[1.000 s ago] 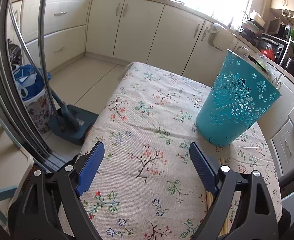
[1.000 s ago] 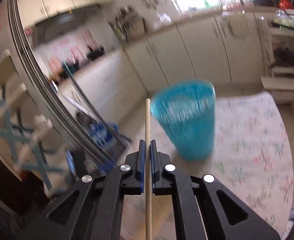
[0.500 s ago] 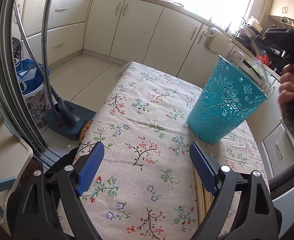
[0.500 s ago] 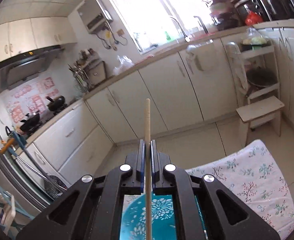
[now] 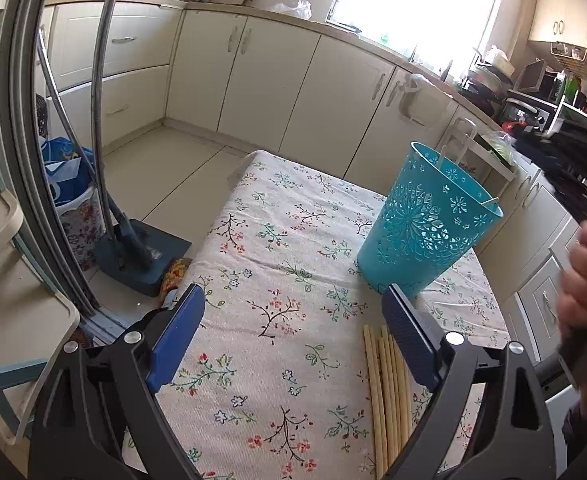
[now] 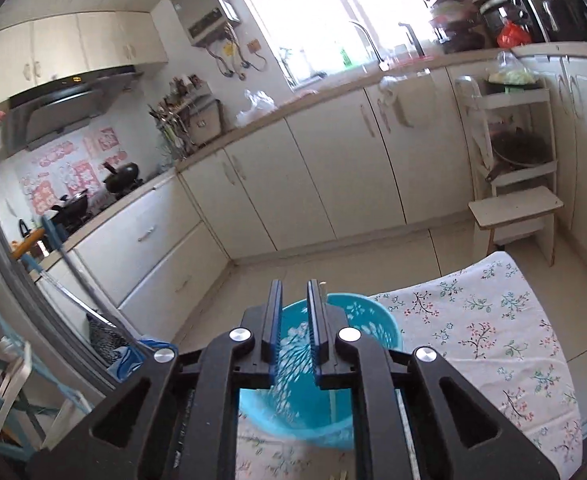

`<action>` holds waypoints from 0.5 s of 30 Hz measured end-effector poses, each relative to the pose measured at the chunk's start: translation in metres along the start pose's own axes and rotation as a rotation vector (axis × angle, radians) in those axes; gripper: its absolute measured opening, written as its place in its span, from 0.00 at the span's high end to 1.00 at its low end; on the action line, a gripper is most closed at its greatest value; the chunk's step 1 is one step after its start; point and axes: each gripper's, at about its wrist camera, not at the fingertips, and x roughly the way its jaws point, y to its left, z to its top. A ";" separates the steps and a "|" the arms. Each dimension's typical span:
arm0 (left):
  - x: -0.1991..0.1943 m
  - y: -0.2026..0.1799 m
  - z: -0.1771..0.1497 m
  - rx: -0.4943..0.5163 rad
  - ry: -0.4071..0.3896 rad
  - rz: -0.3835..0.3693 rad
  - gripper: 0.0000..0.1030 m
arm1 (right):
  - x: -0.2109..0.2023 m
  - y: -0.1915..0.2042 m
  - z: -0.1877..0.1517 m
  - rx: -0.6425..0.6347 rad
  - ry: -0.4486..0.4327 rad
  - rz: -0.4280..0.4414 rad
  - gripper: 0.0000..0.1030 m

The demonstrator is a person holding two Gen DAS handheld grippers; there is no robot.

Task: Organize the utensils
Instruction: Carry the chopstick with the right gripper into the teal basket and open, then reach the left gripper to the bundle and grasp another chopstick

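Note:
A teal perforated basket stands on the floral tablecloth, with chopsticks sticking out of it. Several wooden chopsticks lie on the cloth in front of it, by my left gripper's right finger. My left gripper is open and empty above the cloth. My right gripper is open, directly over the basket. A chopstick stands in the basket just beside its right finger.
A blue floor-cleaner base and a floral bag stand on the floor left of the table. Cream cabinets line the far wall. A white step stool stands to the right.
My right gripper has opened and let go of the chopstick, which now stands in the basket. My left gripper has drawn back, showing more of the chopsticks on the cloth.

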 end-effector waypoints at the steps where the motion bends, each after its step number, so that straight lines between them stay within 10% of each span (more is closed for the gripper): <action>1: -0.001 0.000 -0.001 0.000 0.004 0.003 0.16 | -0.011 0.004 -0.008 -0.018 0.003 0.002 0.81; 9: 0.000 -0.004 -0.019 0.020 0.053 0.013 0.16 | -0.013 0.002 -0.134 -0.114 0.366 -0.081 0.82; 15: -0.002 -0.007 -0.026 0.042 0.076 0.025 0.16 | 0.019 -0.014 -0.169 -0.053 0.486 -0.127 0.86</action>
